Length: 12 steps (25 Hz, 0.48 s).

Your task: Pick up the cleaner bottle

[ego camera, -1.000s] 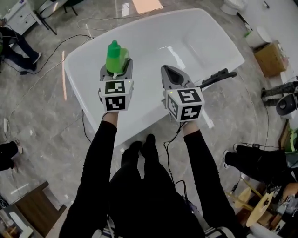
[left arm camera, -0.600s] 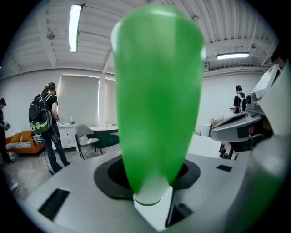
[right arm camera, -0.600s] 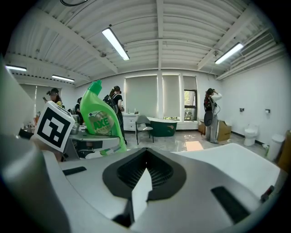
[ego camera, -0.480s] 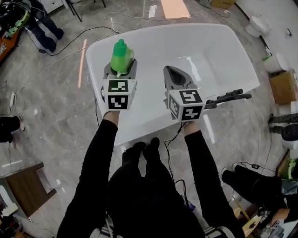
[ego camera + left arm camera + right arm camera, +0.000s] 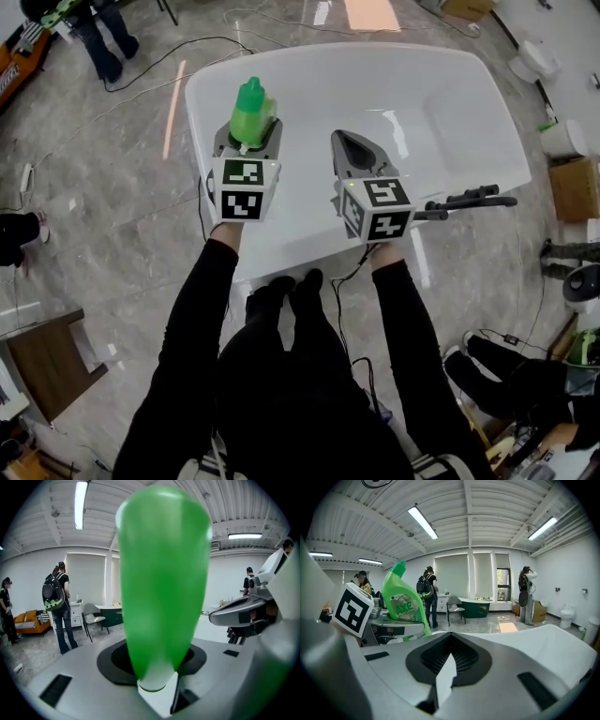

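The green cleaner bottle (image 5: 251, 112) was off every surface, pinched low on its body between the jaws of the left claw (image 5: 249, 133), standing upright with its cap uppermost. In the left gripper view its body (image 5: 161, 573) filled the middle of the picture, rising from between the jaws. In the head view it hung above the left end of the white bathtub (image 5: 450, 103), inside the near rim and close to the tub's left edge.

The right claw (image 5: 349, 150) hung beside it, well apart, also over the bathtub and nearer its middle. Its jaws were pressed together with nothing between them, as the right gripper view (image 5: 445, 672) showed; from there the bottle (image 5: 401, 597) appeared off to the left.

Beyond both claws the tub's white basin lay open as far as the far rim. A black bar (image 5: 464, 200) reached across the tub's near rim on the right. The person's shoes (image 5: 291, 286) stood on the grey floor (image 5: 112, 216) against the near rim. Left of the tub, cables (image 5: 202, 52) trailed over the floor. A cardboard box (image 5: 572, 187) sat past the tub's right end.
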### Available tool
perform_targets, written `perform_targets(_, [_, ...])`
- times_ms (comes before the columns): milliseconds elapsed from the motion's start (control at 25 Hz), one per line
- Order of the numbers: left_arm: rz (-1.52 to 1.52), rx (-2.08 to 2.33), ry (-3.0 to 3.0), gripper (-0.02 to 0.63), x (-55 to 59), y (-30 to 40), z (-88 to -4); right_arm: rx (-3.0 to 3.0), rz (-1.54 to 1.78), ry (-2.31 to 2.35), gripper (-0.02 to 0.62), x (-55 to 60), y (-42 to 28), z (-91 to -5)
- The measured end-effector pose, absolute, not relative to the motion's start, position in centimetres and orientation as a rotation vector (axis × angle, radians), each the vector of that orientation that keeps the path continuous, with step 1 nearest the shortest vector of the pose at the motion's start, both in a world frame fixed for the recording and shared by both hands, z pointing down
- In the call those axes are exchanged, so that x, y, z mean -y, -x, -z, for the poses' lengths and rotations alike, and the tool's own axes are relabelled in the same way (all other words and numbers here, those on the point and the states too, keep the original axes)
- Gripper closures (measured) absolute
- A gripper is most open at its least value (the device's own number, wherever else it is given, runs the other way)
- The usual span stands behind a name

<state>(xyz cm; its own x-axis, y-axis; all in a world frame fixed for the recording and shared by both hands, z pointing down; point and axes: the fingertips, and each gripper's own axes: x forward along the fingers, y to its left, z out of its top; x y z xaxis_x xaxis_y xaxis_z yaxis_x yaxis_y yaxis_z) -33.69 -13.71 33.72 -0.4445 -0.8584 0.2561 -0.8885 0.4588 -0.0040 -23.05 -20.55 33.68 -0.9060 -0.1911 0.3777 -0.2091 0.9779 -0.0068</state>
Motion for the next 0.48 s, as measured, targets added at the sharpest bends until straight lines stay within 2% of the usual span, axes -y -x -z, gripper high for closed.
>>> perform_targets(480, [-0.213,2.457,-1.502,0.413,13.0,34.3,-35.4,2.703,-0.053,-0.268,0.594,20.0,24.2,-35.4])
